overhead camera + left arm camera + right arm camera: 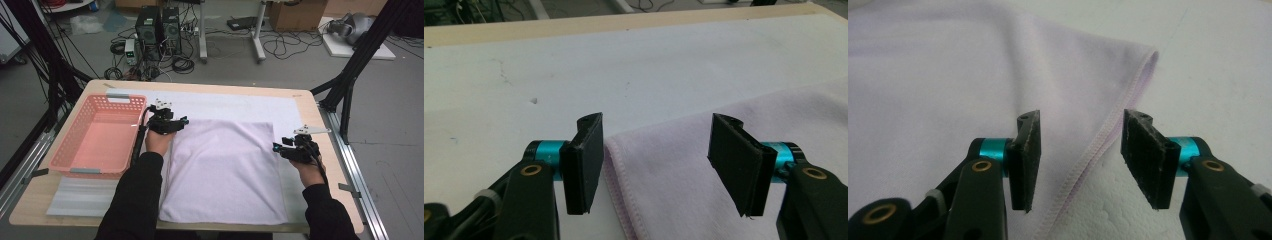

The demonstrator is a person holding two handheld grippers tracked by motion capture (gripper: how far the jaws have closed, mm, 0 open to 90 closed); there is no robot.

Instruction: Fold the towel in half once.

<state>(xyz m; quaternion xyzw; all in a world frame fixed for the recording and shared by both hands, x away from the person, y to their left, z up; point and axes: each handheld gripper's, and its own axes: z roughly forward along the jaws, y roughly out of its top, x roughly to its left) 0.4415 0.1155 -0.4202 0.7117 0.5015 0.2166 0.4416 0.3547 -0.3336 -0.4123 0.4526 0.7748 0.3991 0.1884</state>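
A pale lilac towel lies flat on the white-covered worktop, and both tongs are set at its far corners, so the step in hand looks like taking hold of the towel for a fold.

The left tongs are spread wide. In the left gripper view the towel's far corner lies between and just ahead of the two pads, its stitched hem running down close beside the left pad. Nothing is pinched yet.

The right tongs are also spread. In the right gripper view the hemmed side edge runs up between the pads to the corner ahead, with cloth under the left pad and bare cover under the right one.

The next move likely calls for each pair to lower onto the hem and close on it. The towel seems to have more than one layer, so the pads need to catch the full thickness.

A salmon-pink basket stands just outside the left tongs, so a swing that way has little room. Beyond both tongs the white cover is bare up to the worktop's far rim. The towel stretches toward the person, leaving open room to carry the corners back over it.
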